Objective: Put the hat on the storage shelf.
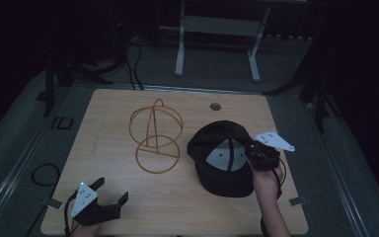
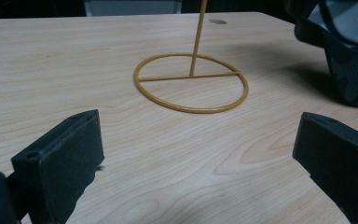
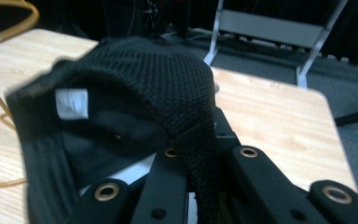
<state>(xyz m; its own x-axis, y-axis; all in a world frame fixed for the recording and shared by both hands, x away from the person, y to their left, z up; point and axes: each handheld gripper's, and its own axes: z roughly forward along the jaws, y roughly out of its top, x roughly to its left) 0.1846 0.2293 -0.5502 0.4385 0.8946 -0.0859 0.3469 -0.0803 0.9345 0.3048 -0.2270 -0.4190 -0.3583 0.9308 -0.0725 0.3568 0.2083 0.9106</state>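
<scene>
A black mesh cap (image 1: 222, 158) lies upside down at the table's right side, its grey lining showing. My right gripper (image 1: 250, 150) is shut on the cap's rim at its right edge; in the right gripper view the rim's mesh band (image 3: 186, 116) runs down between the closed jaws, and a white label (image 3: 71, 103) shows inside the cap. A golden wire hat stand (image 1: 155, 136) stands upright at the table's middle, left of the cap. My left gripper (image 1: 111, 190) rests open near the front left edge, nothing between its fingers (image 2: 70, 154), facing the stand's ring base (image 2: 191, 84).
The wooden table (image 1: 113, 207) has a round cable hole (image 1: 215, 106) near its far edge. A white metal frame (image 1: 217, 34) stands on the floor behind the table. A cable loop (image 1: 44, 173) lies on the floor at the left.
</scene>
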